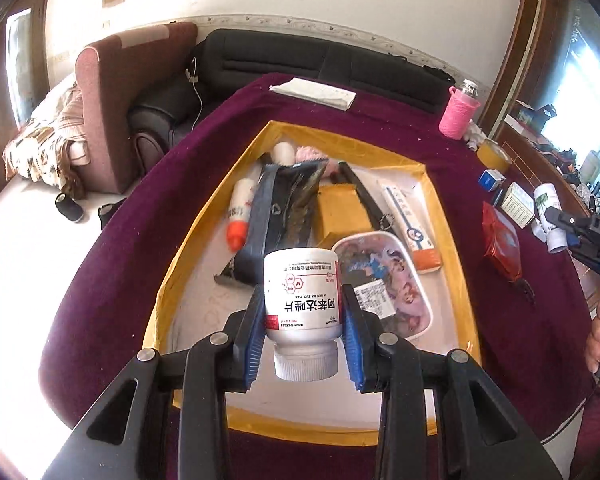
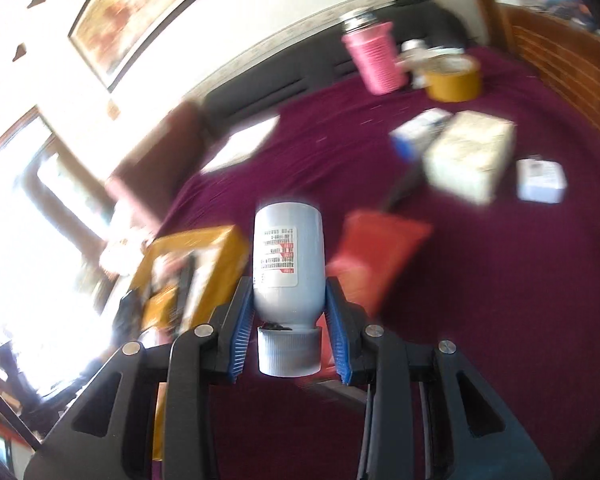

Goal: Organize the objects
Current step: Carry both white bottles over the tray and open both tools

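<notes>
Both grippers, left (image 1: 303,312) and right (image 2: 288,312), clamp bottles (image 1: 302,296) (image 2: 288,264) cap-end inward above the tray (image 1: 160,300); smooth plastic may slip out.

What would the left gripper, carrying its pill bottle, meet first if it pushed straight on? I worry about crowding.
Probably the oval printed tin in the yellow-edged tray, just beyond the white pill bottle in the left gripper; depth is unclear.

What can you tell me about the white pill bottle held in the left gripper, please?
The white pill bottle is glossy plastic with a ribbed white screw cap and a white label bearing a red band and black Chinese characters. It is held with its cap toward the camera, clamped at its sides between the blue ribbed pads of the left gripper, above the yellow-rimmed tray.
</notes>
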Demonstrator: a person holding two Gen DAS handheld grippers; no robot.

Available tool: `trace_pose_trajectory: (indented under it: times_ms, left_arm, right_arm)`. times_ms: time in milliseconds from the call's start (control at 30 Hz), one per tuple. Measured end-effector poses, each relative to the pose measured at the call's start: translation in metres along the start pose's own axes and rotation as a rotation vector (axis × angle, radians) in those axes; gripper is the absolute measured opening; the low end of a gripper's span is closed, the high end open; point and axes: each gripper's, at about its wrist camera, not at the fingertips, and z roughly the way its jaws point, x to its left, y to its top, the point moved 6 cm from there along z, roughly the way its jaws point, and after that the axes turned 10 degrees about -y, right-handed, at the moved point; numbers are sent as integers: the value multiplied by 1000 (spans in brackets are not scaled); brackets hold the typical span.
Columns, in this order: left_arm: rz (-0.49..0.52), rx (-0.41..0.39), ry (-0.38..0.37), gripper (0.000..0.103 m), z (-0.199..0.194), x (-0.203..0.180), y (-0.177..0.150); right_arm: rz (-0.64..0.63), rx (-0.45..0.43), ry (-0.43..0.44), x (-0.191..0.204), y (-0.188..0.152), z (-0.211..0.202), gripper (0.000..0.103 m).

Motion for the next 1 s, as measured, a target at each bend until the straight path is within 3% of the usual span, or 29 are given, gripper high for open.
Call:
trace_pose_trajectory:
  times_ms: [133,300,633,800,900,1000]
  left_arm:
    - [3,45,24,30,11,9,-11]
    - [15,74,60,30,25,18,-15]
    - [-2,38,47,32,17,21,-19]
    - [-2,-7,34,56,3,16,-13]
    - [7,-36,41,60,-6,13,-7]
    - [20,-69,68,67,-13,11,-1]
  right_arm:
    - [-75,111,108,69,-26,23,32]
    - [-134,237,151,125,-58,58,32]
    - [-294,282,-61,157,-79,98,32]
    - [-317,329,-100,158,-83,102,33]
    - [-338,353,-102,162,-88,98,37]
    - [-369,292,-126,164,-82,82,45]
